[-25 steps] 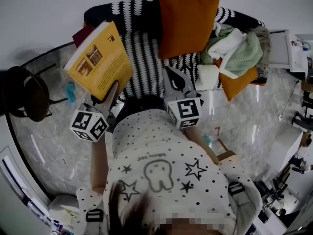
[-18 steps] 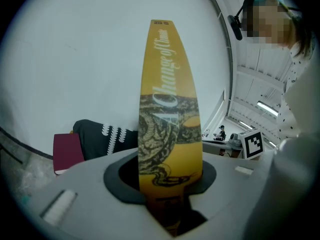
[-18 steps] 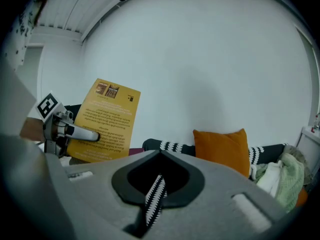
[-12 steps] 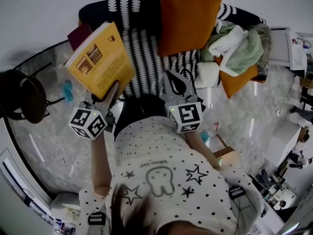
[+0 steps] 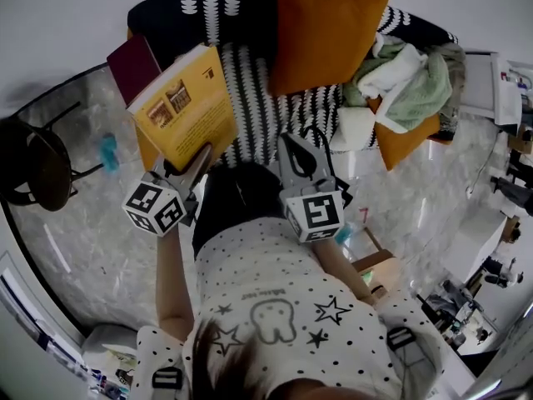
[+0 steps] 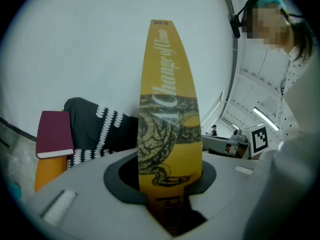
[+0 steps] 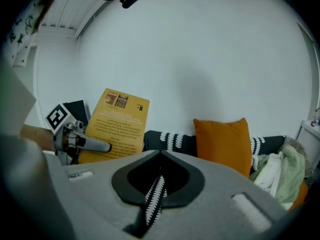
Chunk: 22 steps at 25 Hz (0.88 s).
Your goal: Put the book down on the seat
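Left gripper (image 5: pixel 198 155): jaws clamp the yellow paperback book (image 5: pixel 181 113), which stands upright between them. Right gripper (image 5: pixel 298 150): jaws closed, empty; black-and-white striped seat (image 5: pixel 254 111) ahead.

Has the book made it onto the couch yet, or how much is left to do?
Done: the yellow paperback book is picked up, clamped at its lower edge in the left tongs. In hand: it is held upright by the left end of the black-and-white striped sofa seat, not lying on it. Left: lay it on the seat and open the tongs.
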Each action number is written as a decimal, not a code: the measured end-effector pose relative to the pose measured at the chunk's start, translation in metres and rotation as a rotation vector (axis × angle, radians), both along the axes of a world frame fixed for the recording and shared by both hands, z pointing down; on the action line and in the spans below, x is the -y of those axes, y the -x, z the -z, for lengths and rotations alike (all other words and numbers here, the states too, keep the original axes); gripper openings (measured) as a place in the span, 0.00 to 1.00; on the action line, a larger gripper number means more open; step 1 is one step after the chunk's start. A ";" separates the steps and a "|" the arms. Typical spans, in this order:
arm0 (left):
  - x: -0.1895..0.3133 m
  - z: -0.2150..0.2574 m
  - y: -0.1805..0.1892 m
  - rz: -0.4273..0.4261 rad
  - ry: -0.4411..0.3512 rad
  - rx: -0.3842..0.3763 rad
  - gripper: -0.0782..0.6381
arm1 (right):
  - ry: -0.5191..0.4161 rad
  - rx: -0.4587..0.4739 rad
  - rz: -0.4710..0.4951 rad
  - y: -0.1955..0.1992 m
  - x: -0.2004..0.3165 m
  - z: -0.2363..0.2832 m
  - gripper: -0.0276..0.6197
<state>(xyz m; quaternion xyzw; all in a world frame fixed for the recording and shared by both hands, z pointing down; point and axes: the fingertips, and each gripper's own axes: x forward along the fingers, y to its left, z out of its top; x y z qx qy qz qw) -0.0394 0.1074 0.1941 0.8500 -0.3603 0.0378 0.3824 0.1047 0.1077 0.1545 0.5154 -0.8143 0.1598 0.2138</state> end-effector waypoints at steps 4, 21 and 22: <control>0.003 -0.019 -0.012 -0.020 0.018 -0.015 0.31 | -0.001 -0.007 0.002 -0.002 -0.001 -0.007 0.04; 0.031 -0.115 -0.034 -0.037 0.110 -0.037 0.31 | 0.045 -0.053 0.130 0.017 0.008 -0.066 0.04; 0.028 -0.121 -0.035 -0.040 0.124 -0.036 0.31 | 0.046 -0.051 0.132 0.019 0.008 -0.068 0.04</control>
